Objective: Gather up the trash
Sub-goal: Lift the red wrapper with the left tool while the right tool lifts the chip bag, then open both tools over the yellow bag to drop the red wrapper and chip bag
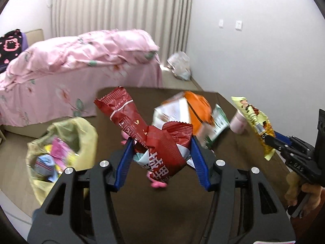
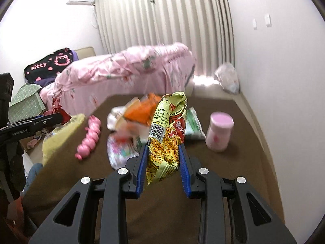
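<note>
My left gripper (image 1: pixel 161 142) is shut on a crumpled red snack wrapper (image 1: pixel 160 142), held above the brown table (image 1: pixel 162 203). My right gripper (image 2: pixel 163 148) is shut on a yellow noodle packet (image 2: pixel 165 140), also lifted off the table; the same packet (image 1: pixel 254 122) and gripper (image 1: pixel 272 140) show at the right of the left wrist view. A heap of wrappers with an orange pack (image 2: pixel 140 111) lies mid-table. A yellow-green trash bag (image 1: pixel 67 142) with trash inside stands on the floor left of the table.
A pink jar (image 2: pixel 219 132) stands on the table's right side and a pink toy (image 2: pixel 89 140) lies near its left edge. Behind is a bed with a pink cover (image 1: pixel 81 61), curtains, and a clear plastic bag (image 1: pixel 178 65) in the far corner.
</note>
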The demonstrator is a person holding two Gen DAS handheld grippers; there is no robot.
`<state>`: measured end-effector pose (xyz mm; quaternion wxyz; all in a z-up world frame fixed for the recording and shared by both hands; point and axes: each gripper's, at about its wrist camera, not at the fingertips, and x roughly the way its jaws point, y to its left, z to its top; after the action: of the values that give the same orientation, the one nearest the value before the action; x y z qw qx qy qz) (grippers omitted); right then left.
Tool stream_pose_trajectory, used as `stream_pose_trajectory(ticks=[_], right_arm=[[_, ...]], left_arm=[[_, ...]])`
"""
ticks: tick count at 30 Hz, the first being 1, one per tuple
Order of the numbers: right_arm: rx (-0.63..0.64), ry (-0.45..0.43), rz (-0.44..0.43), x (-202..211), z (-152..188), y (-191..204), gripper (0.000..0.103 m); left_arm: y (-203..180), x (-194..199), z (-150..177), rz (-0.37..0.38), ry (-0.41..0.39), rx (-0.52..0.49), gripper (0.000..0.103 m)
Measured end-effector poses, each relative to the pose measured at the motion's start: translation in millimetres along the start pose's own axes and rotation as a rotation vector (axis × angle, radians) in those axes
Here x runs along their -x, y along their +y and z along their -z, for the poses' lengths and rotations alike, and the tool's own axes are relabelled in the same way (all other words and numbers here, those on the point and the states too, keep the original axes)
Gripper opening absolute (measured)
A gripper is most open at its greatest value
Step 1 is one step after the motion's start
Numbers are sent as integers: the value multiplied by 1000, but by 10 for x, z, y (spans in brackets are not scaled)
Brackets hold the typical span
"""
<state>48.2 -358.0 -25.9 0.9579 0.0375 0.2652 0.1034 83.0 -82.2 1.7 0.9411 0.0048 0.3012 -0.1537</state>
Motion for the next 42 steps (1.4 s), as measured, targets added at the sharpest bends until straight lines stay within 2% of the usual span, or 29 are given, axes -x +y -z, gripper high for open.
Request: stream_pose_trajectory(ticks=[8, 19, 23, 29, 34, 38, 42], right_arm=[[86, -32, -78, -60, -375, 422, 29], [246, -22, -181, -256, -791, 1271, 29], [271, -7, -227, -320, -836, 1476, 29], [292, 31, -277, -515, -855, 1699, 29], [301, 74, -324, -741, -885, 1811, 29], [325, 93, -344, -961, -918, 1921, 29], [355, 117, -390, -1193, -967, 2035, 29]], left_arm=[[478, 304, -89, -68, -57, 55, 53], [1179, 537, -12, -147, -98, 175, 54], [1398, 532, 88, -176, -83, 215, 54], [1622, 489, 204, -168, -63, 268, 54], [1934, 531, 360, -221, -75, 401, 54], [2200, 352, 578, -223, -19, 521, 54], [2259, 37, 629, -218, 48, 524, 54]])
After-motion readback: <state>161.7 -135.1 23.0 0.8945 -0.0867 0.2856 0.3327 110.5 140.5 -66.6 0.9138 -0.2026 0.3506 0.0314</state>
